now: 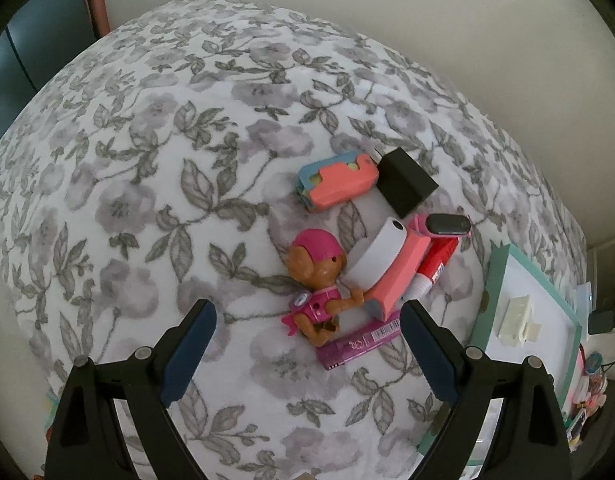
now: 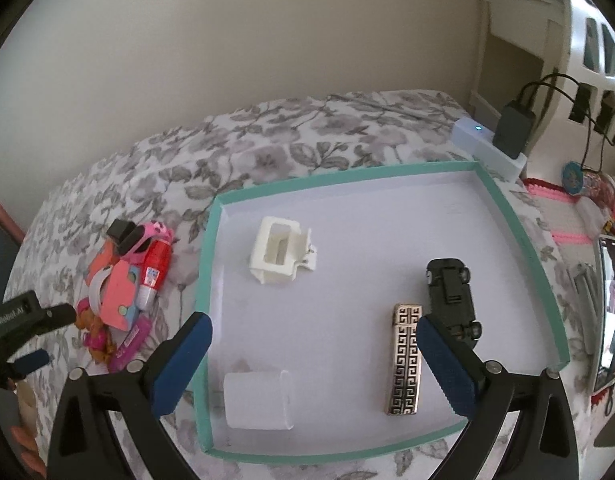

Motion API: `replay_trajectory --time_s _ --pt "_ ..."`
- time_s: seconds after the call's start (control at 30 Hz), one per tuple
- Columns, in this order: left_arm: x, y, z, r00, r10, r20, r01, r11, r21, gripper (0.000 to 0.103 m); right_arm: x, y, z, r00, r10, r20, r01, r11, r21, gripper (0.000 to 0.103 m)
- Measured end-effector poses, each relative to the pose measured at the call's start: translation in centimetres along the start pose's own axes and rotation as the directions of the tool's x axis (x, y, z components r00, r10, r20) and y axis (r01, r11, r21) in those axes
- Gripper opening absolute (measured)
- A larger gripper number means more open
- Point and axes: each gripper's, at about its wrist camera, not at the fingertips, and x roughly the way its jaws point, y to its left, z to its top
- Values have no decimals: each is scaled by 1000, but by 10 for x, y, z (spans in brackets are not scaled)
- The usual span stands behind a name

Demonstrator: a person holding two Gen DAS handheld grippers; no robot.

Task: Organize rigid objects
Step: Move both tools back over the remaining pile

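Here, in the left wrist view: left gripper with jaws wide apart and nothing between the pads, pointing steeply down at the floral bedspread. Just beyond the fingertips, the pile still to sort: dog toy nearest, lying almost in line with the gap; purple tube touching it on the near right, long axis running from near left to far right, its far end close to the right finger. Farther off, touching one another: white roll, pink case, red tube, watch, black charger and coral block. To the right of the pile, the tray, with a white clip inside.

Next, in the right wrist view: right gripper likewise spread wide and empty, hanging over the tray's near half. Inside, well apart from one another except the last two: white clip at the far left, white cylinder near left, patterned lighter lengthwise near to far, toy car just beside it. Pile on the bedspread to the left of the tray.

Probably the left hand's turn: far nearer the pile, with the dog toy or purple tube as the likely pick. For the tube, jaws best set across that slanted axis.
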Motion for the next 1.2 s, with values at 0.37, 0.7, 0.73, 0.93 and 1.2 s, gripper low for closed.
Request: replay_trajectory --time_s 0.37,0.7,0.73,0.93,1.2 --pt "0 20 15 1000 12 12 -12 999 -40 93 0 35 7 999 -3 53 9 993 -114 103" --pt "-2 45 35 998 48 41 -46 997 -66 93 9 100 11 989 149 0 -147 972 -185 103" --pt "0 46 35 998 49 33 -47 996 -70 93 11 107 10 987 162 -15 -162 966 -202 103" --pt "19 57 34 998 58 -33 -61 994 -94 93 36 139 -4 972 200 -126 -230 924 -304 103" --pt "34 57 31 993 79 -91 -86 994 -72 94 64 154 -28 948 204 -245 -292 864 -410 103"
